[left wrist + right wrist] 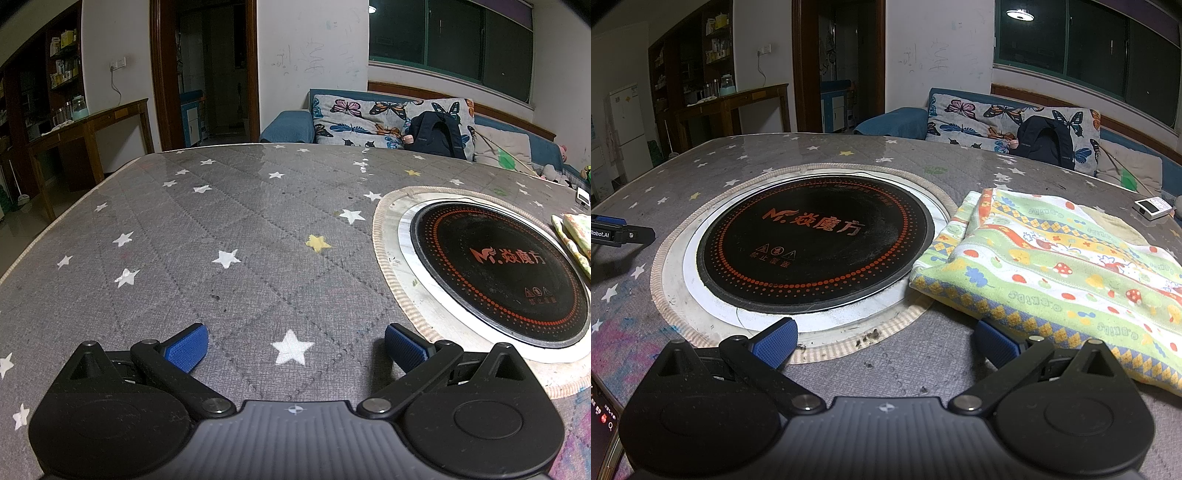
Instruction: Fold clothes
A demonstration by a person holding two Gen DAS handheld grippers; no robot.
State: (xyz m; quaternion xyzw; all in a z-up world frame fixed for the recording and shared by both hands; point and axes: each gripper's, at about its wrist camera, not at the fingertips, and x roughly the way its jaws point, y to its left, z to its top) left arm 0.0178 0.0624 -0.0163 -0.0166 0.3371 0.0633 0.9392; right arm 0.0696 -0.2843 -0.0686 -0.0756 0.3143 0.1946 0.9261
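My left gripper (295, 345) is wide open and holds nothing. Its two blue pads (190, 347) hang over the gray table cover (221, 221) with the white stars. In front of it there is lots of bare cover, all the way to the table's far edge. On its right is the round black cooktop (495, 273), set in a pale ring.

My right gripper (884, 345) is wide open too, and it is empty. Its left pad is by the near edge of the cooktop (816, 240) ring. Its right pad (995, 347) is just beside the near edge of the folded cloth (1063, 273), but I cannot tell if they touch.

The cloth is green and yellow with little mushrooms and flowers. It lies flat on the table, to the right of the cooktop, and its left edge lies over the pale ring. A small white box (1152, 208) sits behind it near the table's far right edge.

Between my right pads there is a strip of bare cover with some dark crumbs (868, 336). The tip of the left gripper shows at the far left of the right view. A phone (602, 417) peeks in at the bottom left corner.
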